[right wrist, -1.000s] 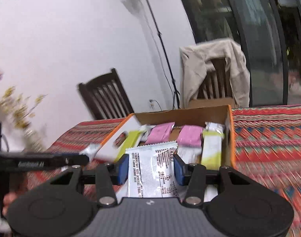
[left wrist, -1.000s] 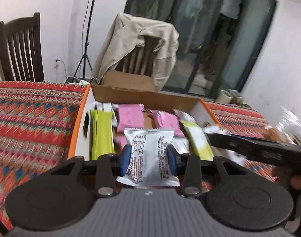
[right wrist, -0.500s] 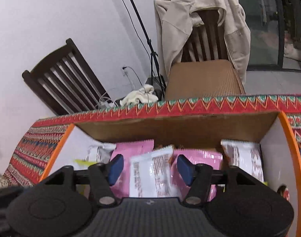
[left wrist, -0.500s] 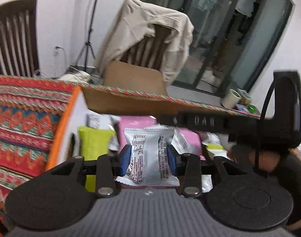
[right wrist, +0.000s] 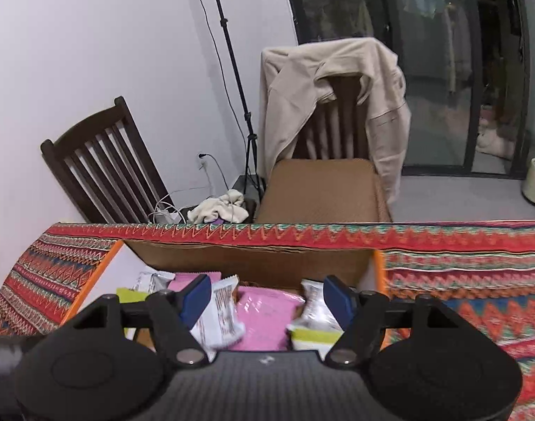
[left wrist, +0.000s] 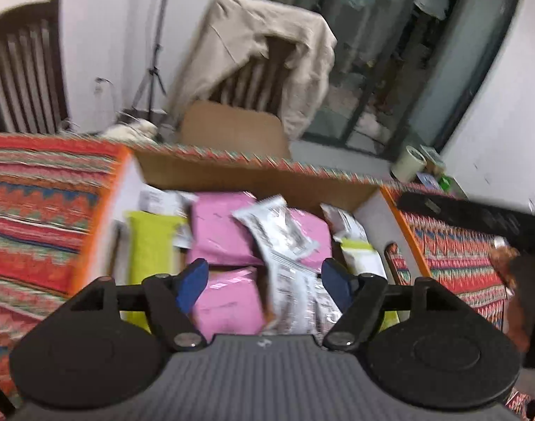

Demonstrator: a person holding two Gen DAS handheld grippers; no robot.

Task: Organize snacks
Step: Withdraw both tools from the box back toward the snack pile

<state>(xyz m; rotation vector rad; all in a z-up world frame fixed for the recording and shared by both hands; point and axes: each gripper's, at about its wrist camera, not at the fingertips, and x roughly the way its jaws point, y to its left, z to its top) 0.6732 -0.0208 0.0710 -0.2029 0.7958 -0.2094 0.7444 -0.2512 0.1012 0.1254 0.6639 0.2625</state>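
Note:
A cardboard box with orange-edged white side walls sits on the patterned tablecloth. It holds pink packets, green packets and white printed packets. My left gripper hangs over the box with its jaws opening. A blurred white packet lies loose between them, touched by neither pad. My right gripper stands over the box's near side, jaws opening with nothing gripped. Below it, a white packet rests beside a pink packet.
The red patterned tablecloth spreads out on both sides of the box. Behind the table stand a chair draped with a beige jacket, a dark wooden chair and a tripod. The right tool's black housing shows right of the box.
Both grippers have opened and let go of their white packets, which now lie in the box. The right gripper has drawn away from in front of the left one to the box's right.

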